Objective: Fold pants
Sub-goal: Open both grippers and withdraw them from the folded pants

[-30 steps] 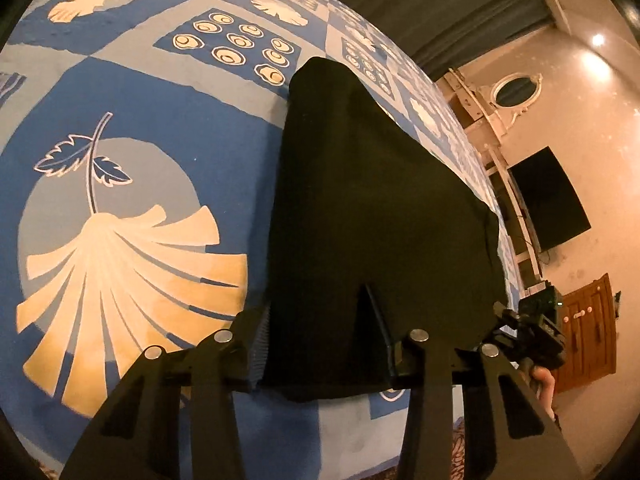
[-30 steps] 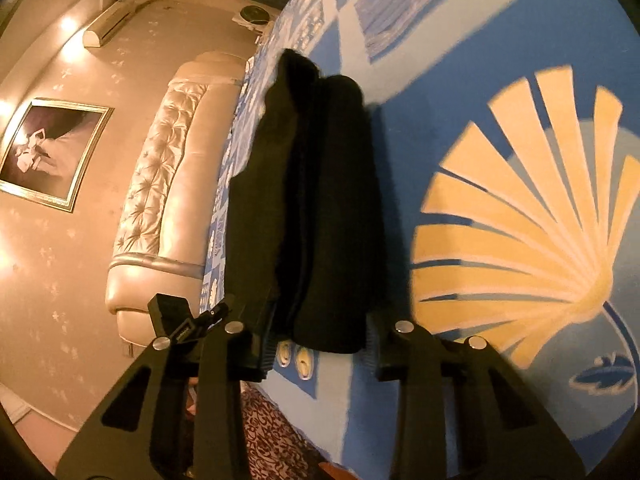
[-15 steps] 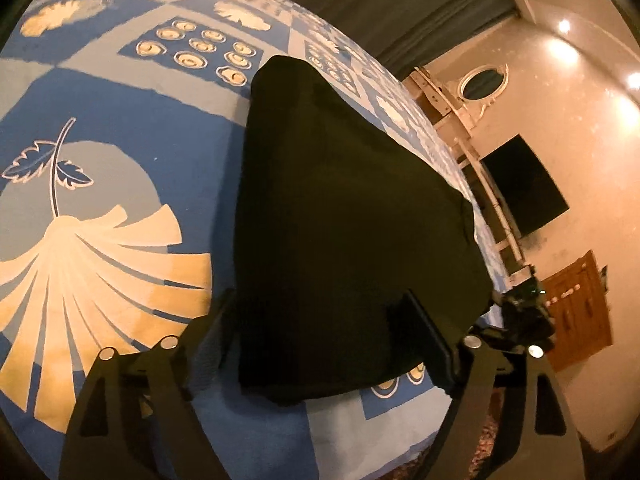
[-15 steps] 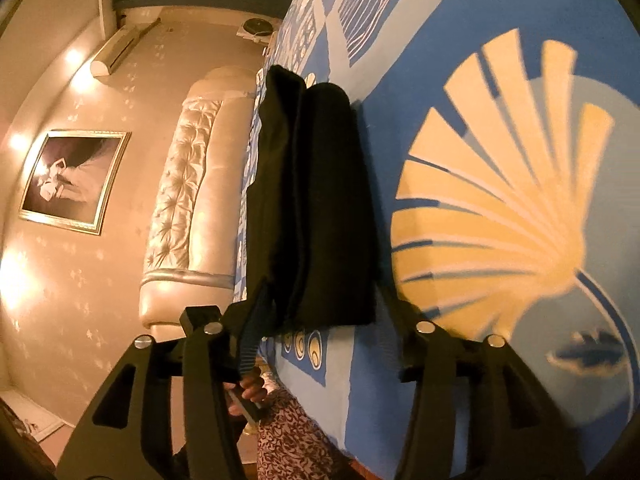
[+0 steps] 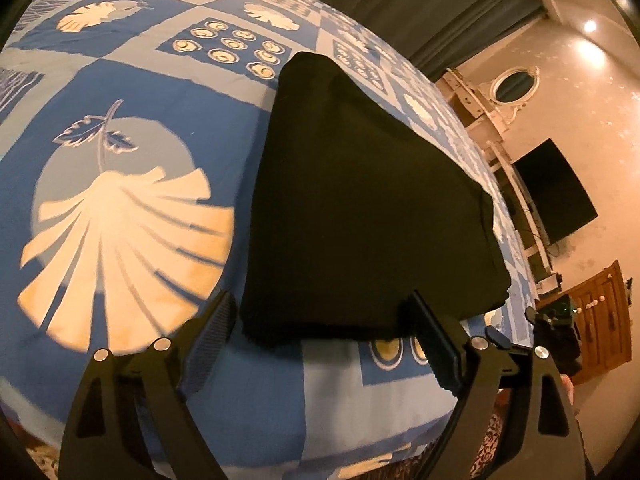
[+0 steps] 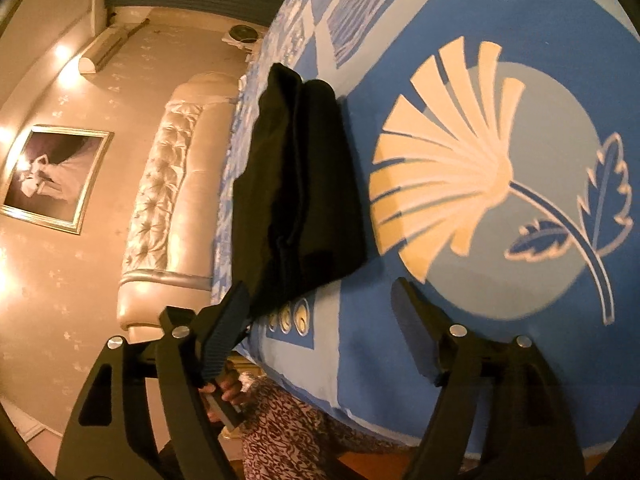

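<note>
Black pants [image 5: 360, 208], folded into a compact stack, lie flat on the blue patterned bedspread [image 5: 160, 120]. My left gripper [image 5: 324, 340] sits at their near edge. Its jaws are opening wide and the pads straddle that edge without pressing on it. In the right wrist view the pants [image 6: 300, 192] show their layered side. My right gripper [image 6: 320, 320] is just short of their near corner, jaws opening, with only bedspread [image 6: 520, 60] between them. Its left finger [image 6: 224, 328] lies beside the corner. The right gripper [image 5: 556, 320] also appears at the left wrist view's right edge.
The bed's near edge runs just below both grippers. A tufted headboard [image 6: 168, 200] and a framed picture [image 6: 52, 176] stand to the left. A wall television [image 5: 556, 192], a wooden cabinet [image 5: 600, 328] and dark curtains [image 5: 400, 8] lie beyond the bed. A hand [image 6: 228, 392] and patterned clothing [image 6: 288, 428] are below.
Both grippers went from pinching the pants' near edge to standing wide open, and drew back slightly. The pants now rest free on the bed.
</note>
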Demonstrator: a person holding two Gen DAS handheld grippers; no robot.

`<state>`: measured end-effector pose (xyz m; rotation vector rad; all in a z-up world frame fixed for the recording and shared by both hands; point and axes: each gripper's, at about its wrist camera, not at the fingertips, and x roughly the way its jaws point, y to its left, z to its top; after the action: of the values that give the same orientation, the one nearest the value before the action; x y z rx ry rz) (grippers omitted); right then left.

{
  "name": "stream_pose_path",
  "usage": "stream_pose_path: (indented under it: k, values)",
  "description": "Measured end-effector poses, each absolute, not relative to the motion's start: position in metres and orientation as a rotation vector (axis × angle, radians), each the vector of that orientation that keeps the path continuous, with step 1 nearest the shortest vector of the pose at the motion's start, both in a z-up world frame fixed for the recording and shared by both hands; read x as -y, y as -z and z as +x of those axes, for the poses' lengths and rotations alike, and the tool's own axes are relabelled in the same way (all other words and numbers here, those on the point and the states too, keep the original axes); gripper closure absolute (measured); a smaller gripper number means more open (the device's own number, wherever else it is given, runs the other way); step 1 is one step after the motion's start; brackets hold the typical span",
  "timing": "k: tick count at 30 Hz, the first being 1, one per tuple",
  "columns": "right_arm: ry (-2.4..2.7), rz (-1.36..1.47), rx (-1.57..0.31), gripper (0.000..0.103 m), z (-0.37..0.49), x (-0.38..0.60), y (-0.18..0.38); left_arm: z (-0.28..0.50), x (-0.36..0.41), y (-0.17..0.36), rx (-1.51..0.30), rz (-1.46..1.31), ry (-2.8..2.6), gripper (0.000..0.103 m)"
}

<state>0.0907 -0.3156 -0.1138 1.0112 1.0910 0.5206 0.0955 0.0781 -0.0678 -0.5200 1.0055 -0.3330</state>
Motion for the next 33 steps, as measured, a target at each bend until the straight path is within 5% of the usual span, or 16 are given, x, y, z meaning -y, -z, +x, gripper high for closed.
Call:
stream_pose_path:
  k: [10,21,33]
  values:
    - [-0.43,0.961,-1.144,0.019,0.069,0.31,0.108,0.057,-0.052,0.058,-1.052,-0.24,0.207,0.017]
    - [-0.36,0.931,-1.158,0.016,0.058,0.303,0.102,0.021,-0.055,0.035,-0.977,-0.234,0.113,0.017]
    - [-0.193,0.462,-1.129,0.012,0.049,0.244,0.073,0.017,-0.053,0.028,-0.904,-0.175,0.003,0.017]
